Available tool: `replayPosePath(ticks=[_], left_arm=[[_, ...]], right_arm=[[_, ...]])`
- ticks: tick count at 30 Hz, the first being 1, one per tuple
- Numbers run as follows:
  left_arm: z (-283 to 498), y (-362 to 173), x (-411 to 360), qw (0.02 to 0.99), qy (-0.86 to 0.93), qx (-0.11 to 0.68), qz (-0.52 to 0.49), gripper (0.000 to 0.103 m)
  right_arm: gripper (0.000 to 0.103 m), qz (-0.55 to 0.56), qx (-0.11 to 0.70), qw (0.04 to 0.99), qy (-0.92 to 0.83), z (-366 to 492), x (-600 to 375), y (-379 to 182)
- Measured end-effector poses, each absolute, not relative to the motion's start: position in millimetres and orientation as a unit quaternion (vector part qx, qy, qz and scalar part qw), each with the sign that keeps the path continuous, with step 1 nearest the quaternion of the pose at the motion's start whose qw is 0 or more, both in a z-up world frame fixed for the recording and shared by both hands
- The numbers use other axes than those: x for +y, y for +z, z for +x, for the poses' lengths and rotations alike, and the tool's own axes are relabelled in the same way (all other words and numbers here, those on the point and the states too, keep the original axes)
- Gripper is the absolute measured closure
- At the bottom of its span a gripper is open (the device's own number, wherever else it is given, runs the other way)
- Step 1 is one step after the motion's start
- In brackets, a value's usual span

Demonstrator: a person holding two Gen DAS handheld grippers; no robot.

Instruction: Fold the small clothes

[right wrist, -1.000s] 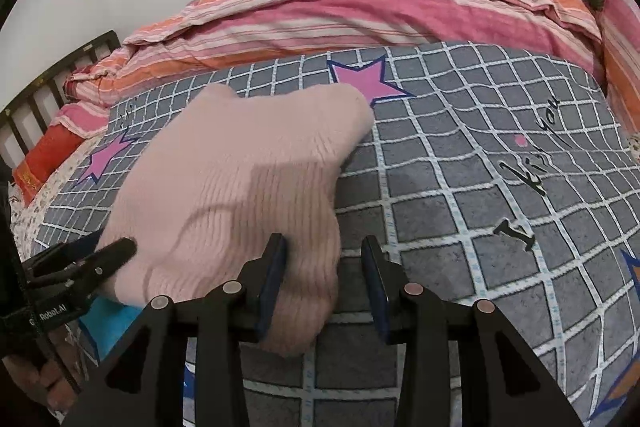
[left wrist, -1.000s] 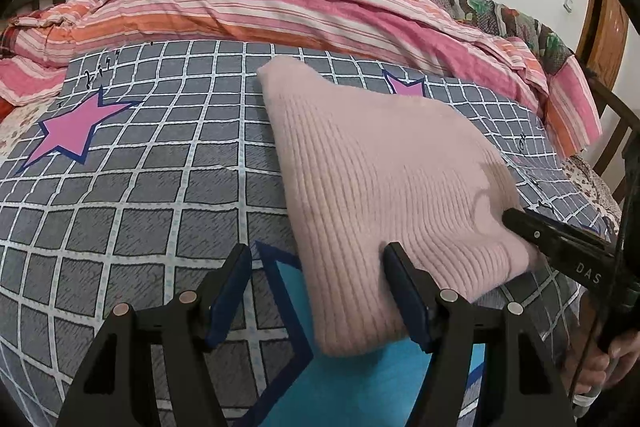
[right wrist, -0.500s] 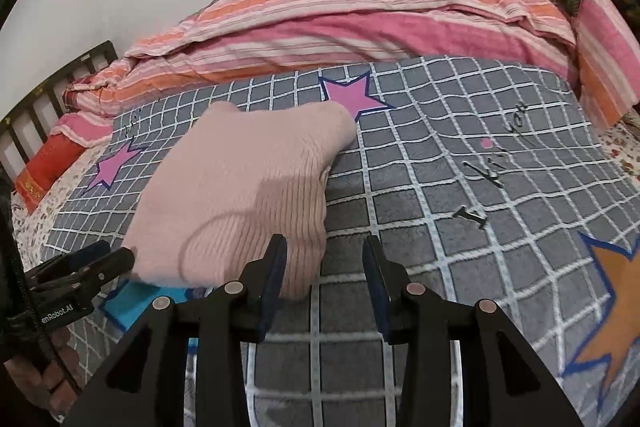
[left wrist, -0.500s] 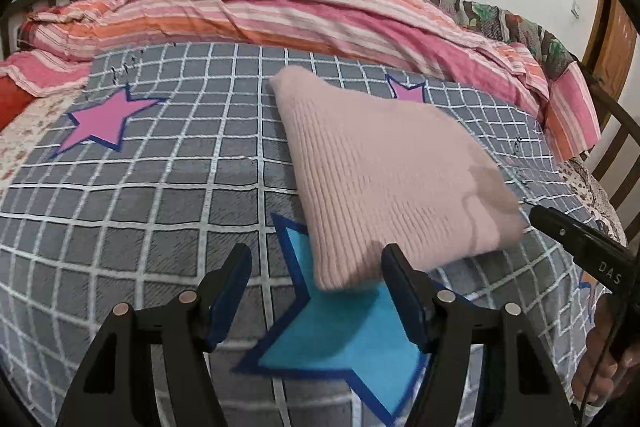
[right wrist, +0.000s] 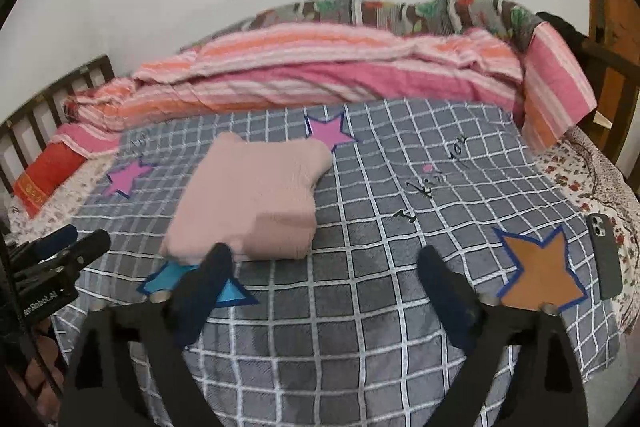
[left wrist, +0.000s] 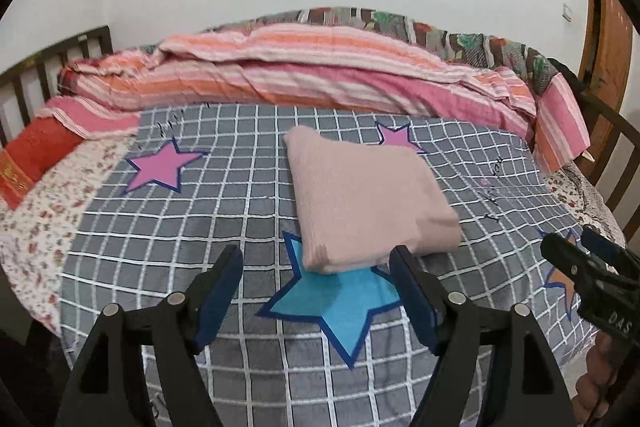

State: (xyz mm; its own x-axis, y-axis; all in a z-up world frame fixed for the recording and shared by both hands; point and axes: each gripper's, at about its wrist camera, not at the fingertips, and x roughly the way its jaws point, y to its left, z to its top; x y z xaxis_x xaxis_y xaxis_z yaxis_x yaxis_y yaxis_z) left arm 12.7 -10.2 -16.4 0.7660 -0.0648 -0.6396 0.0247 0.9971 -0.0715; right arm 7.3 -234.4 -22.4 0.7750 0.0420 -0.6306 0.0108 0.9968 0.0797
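A folded pink knit garment lies flat on the grey checked bedspread, its near edge over a blue star. In the right wrist view the same garment sits left of centre. My left gripper hangs above the bedspread just short of the garment's near edge, its jaws opening, with nothing between them. My right gripper is back from the garment and to its right, jaws opening wide and blurred, holding nothing. Each gripper shows at the edge of the other's view.
A rumpled pink and orange striped quilt runs along the far side of the bed. A dark phone lies at the bed's right edge beside an orange star. Wooden bed rails stand at left and right. A red pillow sits far left.
Both grippers have pulled back and risen away from the garment, which now lies free on the bed. The right gripper's jaws have spread much wider; the left's slightly wider.
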Motion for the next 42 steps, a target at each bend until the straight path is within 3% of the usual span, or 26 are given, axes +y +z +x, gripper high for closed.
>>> replayPosePath(ticks=[12,42], left_arm=[[-25,2,-18,0.945,-0.016,0.324,-0.029,0.024],[-33,14,-29,0.949,-0.02,0.315,-0.019,0.024]], right_arm=[[0.004,0.015,0.324,0.946,-0.006,-31,-243,-2],[0.004,0.028,0.311,0.95,-0.019,-40,-255,7]])
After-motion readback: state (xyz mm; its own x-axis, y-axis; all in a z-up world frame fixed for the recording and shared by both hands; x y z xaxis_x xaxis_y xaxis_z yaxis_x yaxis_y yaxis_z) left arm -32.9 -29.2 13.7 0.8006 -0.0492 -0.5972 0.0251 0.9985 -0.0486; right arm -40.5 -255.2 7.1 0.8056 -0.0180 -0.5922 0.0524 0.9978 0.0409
